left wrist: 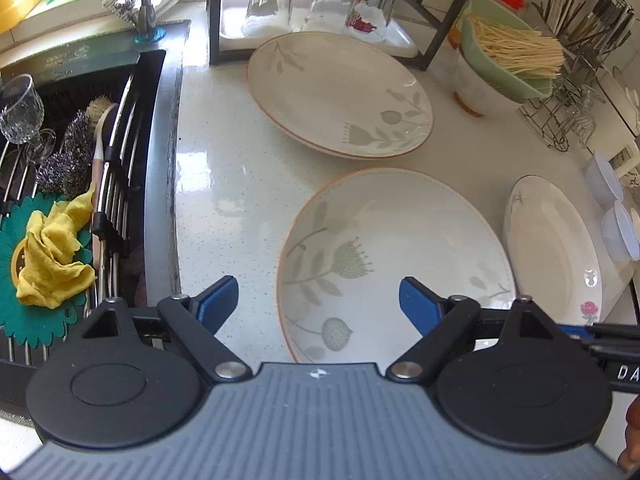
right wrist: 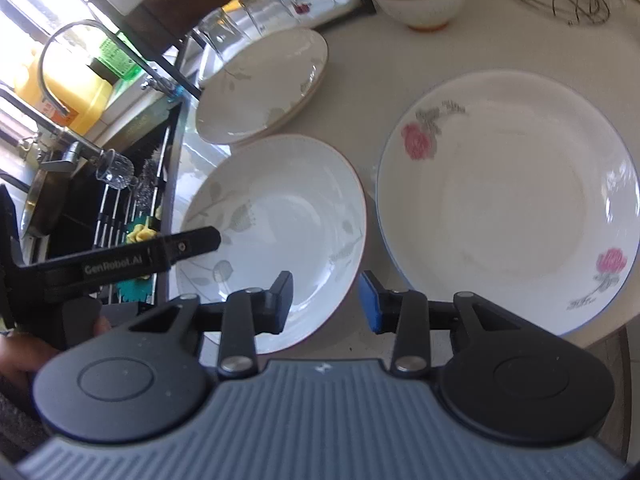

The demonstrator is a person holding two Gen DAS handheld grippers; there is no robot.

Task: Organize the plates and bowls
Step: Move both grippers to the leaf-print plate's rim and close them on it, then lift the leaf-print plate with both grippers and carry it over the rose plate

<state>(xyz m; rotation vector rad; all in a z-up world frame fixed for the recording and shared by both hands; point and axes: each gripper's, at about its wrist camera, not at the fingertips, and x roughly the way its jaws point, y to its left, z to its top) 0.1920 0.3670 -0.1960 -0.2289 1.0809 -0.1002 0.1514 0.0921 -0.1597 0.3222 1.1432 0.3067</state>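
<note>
- On the far left is the sink (left wrist: 80, 128). A yellow cloth (left wrist: 52, 252), a scrub brush (left wrist: 100, 136) and a glass cup (left wrist: 20, 108) lie in it.
- Next comes the white counter (left wrist: 224, 168). Three plates sit on it.
- The far leaf plate (left wrist: 340, 92) is at the back, just in front of three upside-down glasses (left wrist: 320, 8).
- The near leaf plate (left wrist: 396, 248) is in the middle, closest to us.
- The left gripper (left wrist: 319, 300) is over this plate's near left edge. Its blue fingers (left wrist: 218, 300) are wide apart and hold nothing.
- The right gripper (right wrist: 326, 300) is at the plate's right rim. One finger is over the plate and one is outside it. There is a gap, and the pads do not pinch the rim.
- The rose plate (right wrist: 508, 200) is just beside it on the right.
- A green bowl (left wrist: 504, 52) with thin yellow sticks sits tilted in a white bowl (left wrist: 474, 84) at the back right.
</note>
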